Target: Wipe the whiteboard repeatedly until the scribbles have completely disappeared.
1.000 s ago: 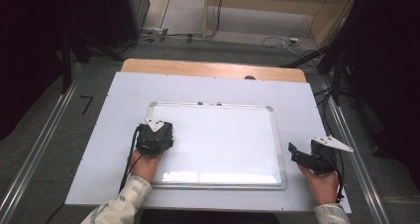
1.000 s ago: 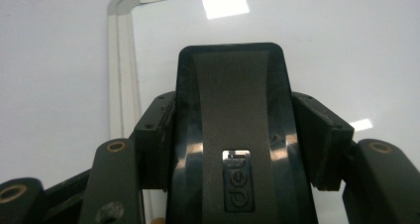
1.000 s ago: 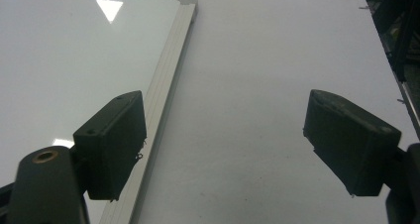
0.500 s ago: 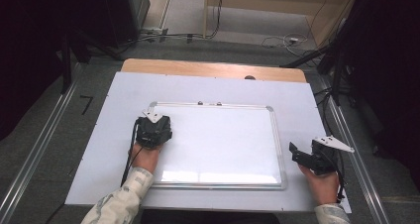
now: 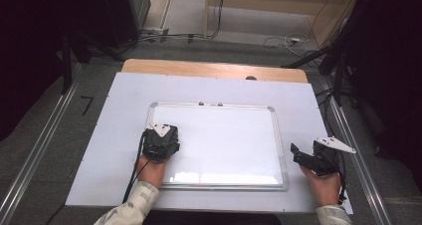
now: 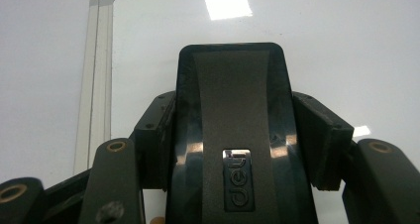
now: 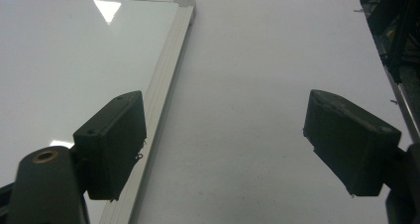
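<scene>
A white-surfaced whiteboard (image 5: 224,135) with a silver frame lies flat in the middle of the table. My left gripper (image 5: 160,141) hovers over its near left part, shut on a black eraser (image 6: 233,135) with a small silver label. The eraser stands between both jaws, its face toward the board (image 6: 322,45). My right gripper (image 5: 304,156) sits on the table's white sheet just past the board's right edge. It is open, with nothing between its fingers (image 7: 114,140), and the board's frame (image 7: 168,70) runs beside its left finger.
A white sheet (image 5: 119,100) covers the table, with a wooden strip (image 5: 214,69) along the far edge. Two small dark clips (image 5: 209,104) sit on the board's top frame. Metal rails (image 5: 45,145) flank the table, and cables lie on the floor beyond.
The left gripper slid the eraser away over the board, then back toward the person and slightly right. The right gripper has stayed in place.
</scene>
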A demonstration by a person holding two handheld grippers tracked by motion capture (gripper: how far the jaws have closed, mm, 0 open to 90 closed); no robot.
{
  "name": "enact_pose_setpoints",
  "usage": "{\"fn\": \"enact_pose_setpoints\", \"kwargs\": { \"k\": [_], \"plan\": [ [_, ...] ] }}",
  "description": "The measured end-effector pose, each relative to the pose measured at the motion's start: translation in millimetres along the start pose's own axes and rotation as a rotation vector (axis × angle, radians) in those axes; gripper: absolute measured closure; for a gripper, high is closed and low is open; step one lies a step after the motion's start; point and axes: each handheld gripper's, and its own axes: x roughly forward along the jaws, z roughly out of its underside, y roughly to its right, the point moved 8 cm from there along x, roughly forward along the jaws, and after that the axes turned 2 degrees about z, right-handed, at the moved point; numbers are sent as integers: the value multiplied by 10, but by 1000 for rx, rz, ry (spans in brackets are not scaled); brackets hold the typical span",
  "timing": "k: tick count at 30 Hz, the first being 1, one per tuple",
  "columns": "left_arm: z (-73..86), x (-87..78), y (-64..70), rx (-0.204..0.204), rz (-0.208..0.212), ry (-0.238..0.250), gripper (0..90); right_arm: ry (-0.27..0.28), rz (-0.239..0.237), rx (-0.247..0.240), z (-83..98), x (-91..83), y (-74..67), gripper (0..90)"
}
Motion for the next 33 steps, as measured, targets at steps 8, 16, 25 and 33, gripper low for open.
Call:
{"fn": "enact_pose_setpoints", "kwargs": {
  "k": [8,16,25,33],
  "plan": [
    [51,-54,59,9,9,0,409,-2,3,0,2,2,0,153],
    [42,-74,34,-10,30,-7,411,0,2,1,4,3,18,153],
    [-256,-290,-211,-96,37,90,410,-3,3,-1,6,19,14,153],
    [-361,-280,-378,-140,18,97,410,-2,3,5,2,15,17,153]
  ]
}}
